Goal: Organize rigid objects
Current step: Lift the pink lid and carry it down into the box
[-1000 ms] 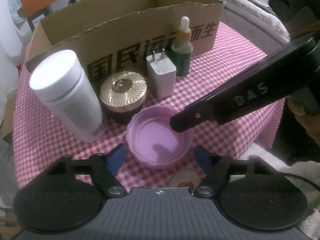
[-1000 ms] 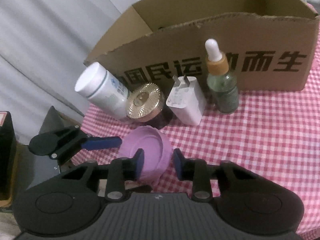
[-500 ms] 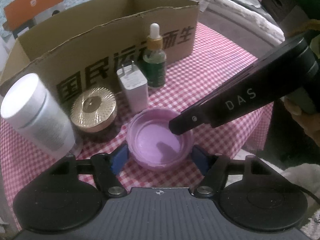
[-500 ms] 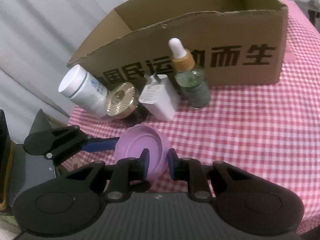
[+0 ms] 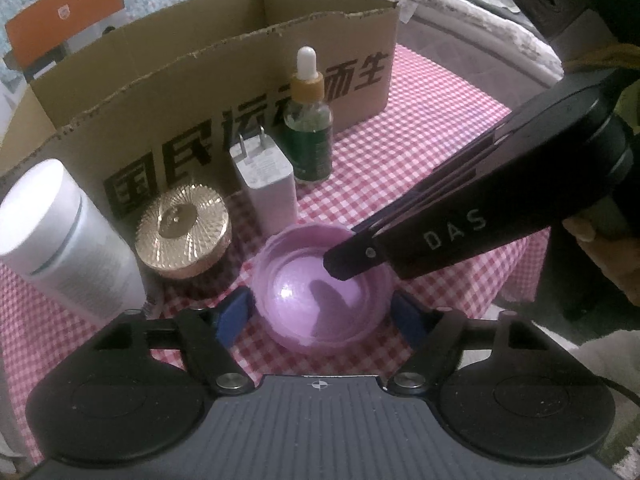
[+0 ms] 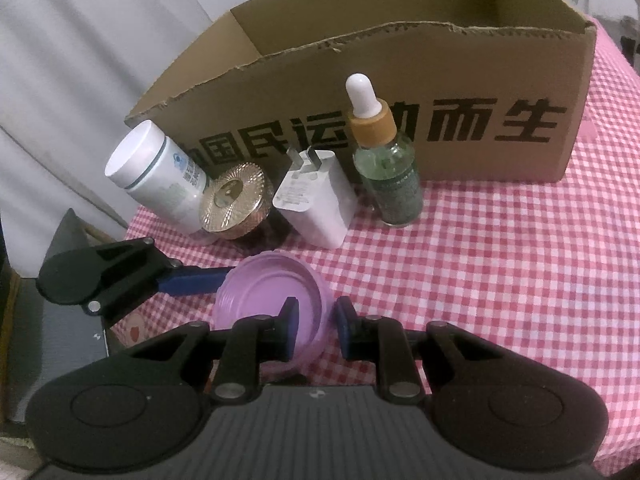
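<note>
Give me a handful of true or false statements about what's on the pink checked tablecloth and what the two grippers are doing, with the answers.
1. The shallow purple plastic lid lies with its open side up. True.
2. The green glass dropper bottle lies on its side. False: it stands upright in front of the brown cardboard box.
3. The right gripper straddles the purple lid's rim, one finger inside and one outside. True.
4. The white wall charger sits inside the box. False: it stands on the cloth outside it.
5. The left gripper is shut on the ribbed gold jar lid. False: its fingers flank the purple lid.
</note>
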Available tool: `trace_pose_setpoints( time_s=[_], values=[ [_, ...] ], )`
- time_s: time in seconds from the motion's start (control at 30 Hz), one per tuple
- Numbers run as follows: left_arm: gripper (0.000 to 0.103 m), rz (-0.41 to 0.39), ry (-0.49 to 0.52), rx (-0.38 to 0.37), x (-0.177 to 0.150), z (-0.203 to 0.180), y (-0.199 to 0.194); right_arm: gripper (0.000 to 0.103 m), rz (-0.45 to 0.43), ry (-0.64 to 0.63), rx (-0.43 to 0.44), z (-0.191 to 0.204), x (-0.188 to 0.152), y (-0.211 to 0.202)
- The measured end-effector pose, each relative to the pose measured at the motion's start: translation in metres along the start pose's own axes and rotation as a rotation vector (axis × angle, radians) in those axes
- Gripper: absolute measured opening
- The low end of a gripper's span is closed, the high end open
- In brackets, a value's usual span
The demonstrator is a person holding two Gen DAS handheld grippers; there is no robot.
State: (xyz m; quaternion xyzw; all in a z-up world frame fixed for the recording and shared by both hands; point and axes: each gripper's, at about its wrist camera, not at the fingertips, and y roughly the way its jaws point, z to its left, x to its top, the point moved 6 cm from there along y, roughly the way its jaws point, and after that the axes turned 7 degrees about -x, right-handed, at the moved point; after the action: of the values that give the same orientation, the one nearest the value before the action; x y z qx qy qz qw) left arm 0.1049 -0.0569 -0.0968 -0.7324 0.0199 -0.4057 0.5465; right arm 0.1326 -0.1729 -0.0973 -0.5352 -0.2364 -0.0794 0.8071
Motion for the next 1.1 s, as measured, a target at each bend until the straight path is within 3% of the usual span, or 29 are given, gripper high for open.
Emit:
trace_pose_setpoints(
  time_s=[0.33, 0.6, 0.73, 0.87, 1.1],
  values=[
    [0.074, -0.037, 0.000, 0.022, 0.001, -0.002, -0.015, 0.021, -0.040, -0.025, -0.001, 0.012, -0.002, -0.005],
    [0.074, -0.171, 0.055, 0.079, 0.032, -0.012, -0.073, 0.021, -0.175, -0.098, -0.026, 0.032, 0.013, -0.059],
    [0.075, -0.230, 0.098, 0.114, 0.060, -0.005, -0.100, 0.021, -0.269, -0.169, -0.029, 0.043, 0.041, -0.092],
    [0.075, -0.238, 0.100, 0.113, 0.095, 0.016, -0.106, 0.021, -0.317, -0.222, -0.021, 0.050, 0.079, -0.107],
    [0.075, -0.109, 0.020, 0.066, 0.143, 0.068, -0.069, 0.021, -0.231, -0.230, 0.005, 0.038, 0.157, -0.074]
  ],
)
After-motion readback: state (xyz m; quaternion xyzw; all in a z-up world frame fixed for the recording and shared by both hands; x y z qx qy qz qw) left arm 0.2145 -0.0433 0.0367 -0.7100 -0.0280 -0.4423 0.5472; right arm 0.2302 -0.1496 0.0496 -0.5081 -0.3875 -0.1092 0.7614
